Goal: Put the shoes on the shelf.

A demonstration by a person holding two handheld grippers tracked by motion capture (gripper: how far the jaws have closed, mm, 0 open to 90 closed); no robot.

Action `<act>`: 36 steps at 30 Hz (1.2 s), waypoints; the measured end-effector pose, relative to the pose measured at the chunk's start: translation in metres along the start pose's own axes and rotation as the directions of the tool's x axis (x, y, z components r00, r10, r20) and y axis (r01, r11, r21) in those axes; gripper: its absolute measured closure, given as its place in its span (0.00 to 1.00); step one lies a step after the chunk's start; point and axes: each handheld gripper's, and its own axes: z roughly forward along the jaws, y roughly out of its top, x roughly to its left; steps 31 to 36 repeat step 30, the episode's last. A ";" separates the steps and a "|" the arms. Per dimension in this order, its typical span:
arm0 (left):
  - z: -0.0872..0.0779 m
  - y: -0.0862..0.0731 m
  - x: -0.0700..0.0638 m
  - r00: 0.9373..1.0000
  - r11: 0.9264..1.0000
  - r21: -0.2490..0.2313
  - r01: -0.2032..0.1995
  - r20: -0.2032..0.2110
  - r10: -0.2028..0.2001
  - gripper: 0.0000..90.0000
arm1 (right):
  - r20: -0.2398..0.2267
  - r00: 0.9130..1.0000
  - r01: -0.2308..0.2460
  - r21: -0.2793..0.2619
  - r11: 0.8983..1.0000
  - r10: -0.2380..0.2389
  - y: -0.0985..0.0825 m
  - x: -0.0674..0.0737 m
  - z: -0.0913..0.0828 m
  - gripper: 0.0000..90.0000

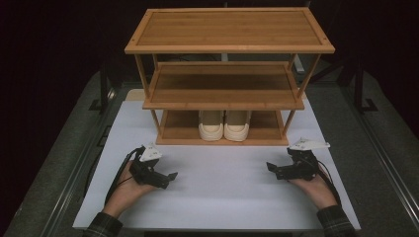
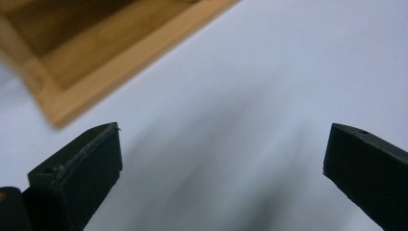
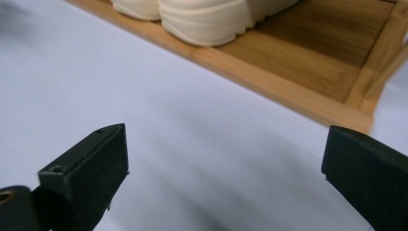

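Observation:
A three-tier bamboo shoe rack (image 1: 225,74) stands at the back of the white table (image 1: 217,197). A pair of cream shoes (image 1: 224,126) sits side by side on its bottom shelf, toes toward me. My left gripper (image 1: 168,180) rests low over the table at the front left, open and holding nothing. At the front right my right gripper (image 1: 272,170) is open too, nothing between its jaws. The left gripper view shows a corner of the rack (image 2: 72,72) beyond the spread jaws. In the right gripper view the shoes (image 3: 202,14) lie ahead on the bottom shelf (image 3: 308,62).
The rack's top and middle shelves carry nothing. Dark floor and metal rails (image 1: 390,163) flank the table on both sides. White tabletop stretches between the two grippers and the rack's front edge.

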 end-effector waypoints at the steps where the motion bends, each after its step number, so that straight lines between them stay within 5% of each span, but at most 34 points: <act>1: -0.001 -0.002 0.000 1.000 1.000 -0.001 0.003 -0.001 -0.003 0.00 | 0.005 1.000 0.008 0.003 1.000 -0.008 -0.004 0.000 -0.004 0.02; 10: -0.030 -0.045 0.004 1.000 0.999 0.040 0.018 -0.019 -0.017 0.00 | 0.055 0.998 0.034 0.040 0.999 -0.036 -0.034 -0.002 -0.026 0.02; 18: -0.045 -0.081 0.012 0.997 0.997 0.036 0.074 -0.023 -0.073 0.00 | 0.100 0.994 0.038 0.108 0.993 -0.049 -0.062 -0.011 -0.036 0.03; 36: -0.044 -0.082 0.013 0.996 0.995 0.039 0.093 -0.017 -0.093 0.00 | 0.098 0.995 0.006 0.135 0.991 -0.019 -0.070 -0.017 -0.035 0.02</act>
